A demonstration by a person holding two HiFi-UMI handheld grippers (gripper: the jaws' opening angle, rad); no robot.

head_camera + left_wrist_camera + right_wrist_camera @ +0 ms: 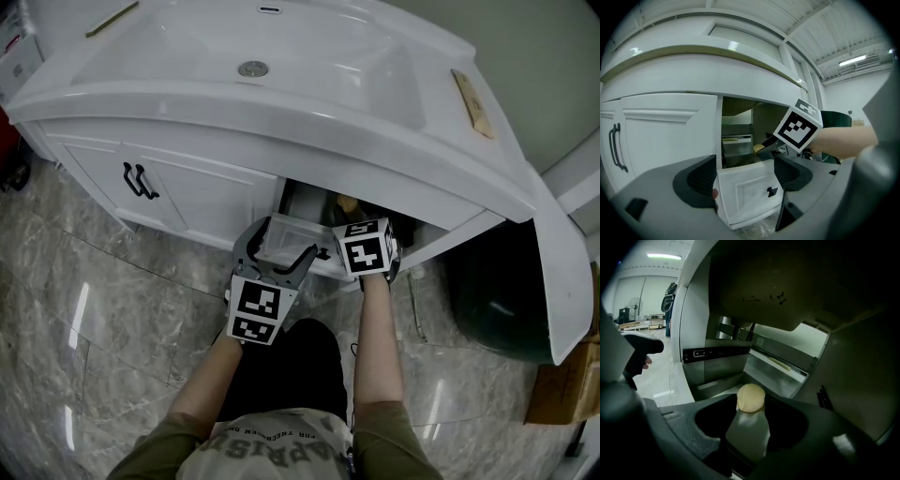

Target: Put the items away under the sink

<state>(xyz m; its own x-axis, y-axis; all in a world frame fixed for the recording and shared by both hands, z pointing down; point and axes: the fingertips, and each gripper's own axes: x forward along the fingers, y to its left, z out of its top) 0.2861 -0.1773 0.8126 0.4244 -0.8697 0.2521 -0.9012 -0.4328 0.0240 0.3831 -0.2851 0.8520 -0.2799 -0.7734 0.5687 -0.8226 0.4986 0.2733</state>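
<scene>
A white bottle (746, 432) with a round tan cap (751, 398) stands between the jaws of my right gripper (750, 414), which is shut on it. In the head view this gripper (356, 223) reaches into the dark opening under the white sink vanity (281, 112), and the cap (347, 202) just shows. My left gripper (278, 251) is beside it at the left, shut on the small open cabinet door (281, 234). That white door (750, 192) with its black knob (772, 191) fills the gap between the left pads. The left gripper view also shows the right gripper (768, 150).
Closed cabinet doors with black handles (141, 180) lie to the left of the opening. Inside the cabinet are grey metal shelves (778, 364). A dark green bin (497, 300) and a cardboard box (567, 384) stand at the right. The floor (84, 319) is glossy marble.
</scene>
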